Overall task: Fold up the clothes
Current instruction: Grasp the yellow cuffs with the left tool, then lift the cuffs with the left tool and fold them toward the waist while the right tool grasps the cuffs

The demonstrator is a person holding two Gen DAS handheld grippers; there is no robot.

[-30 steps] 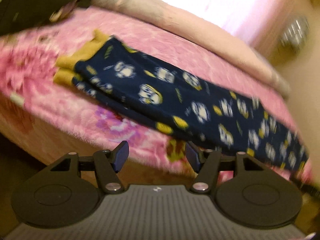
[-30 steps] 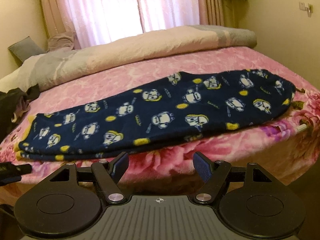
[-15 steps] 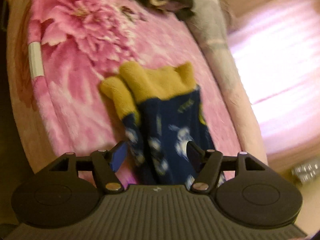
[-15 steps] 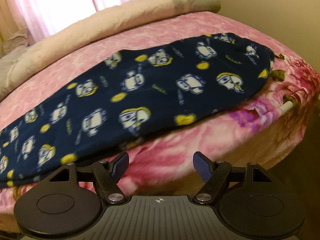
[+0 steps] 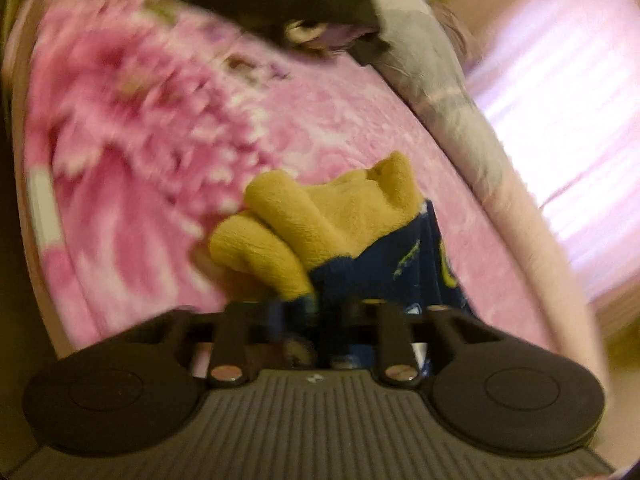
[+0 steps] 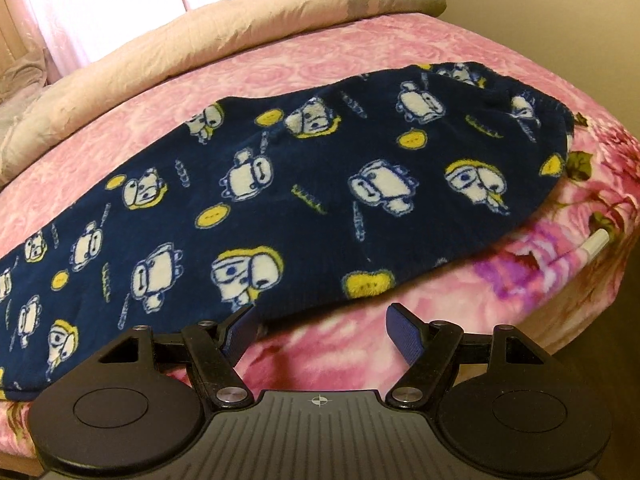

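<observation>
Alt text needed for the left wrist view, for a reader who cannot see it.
The left claw has just closed on the navy pajama pants near their mustard-yellow cuffs, which lie on a pink floral blanket. The picture is motion-blurred.

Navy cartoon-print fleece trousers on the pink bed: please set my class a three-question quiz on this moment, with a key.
1. True or false: the right gripper is clamped on the navy fleece trousers with a cartoon print.
2. Which colour are the trousers' soft cuffs? A mustard yellow, B green, C red.
3. Which gripper grips the trousers?

Key
1. False: its jaws stand open at the trousers' near edge, over the pink floral blanket.
2. A.
3. The left gripper: its jaws have just been closing on the navy cloth beside the cuffs.
</observation>
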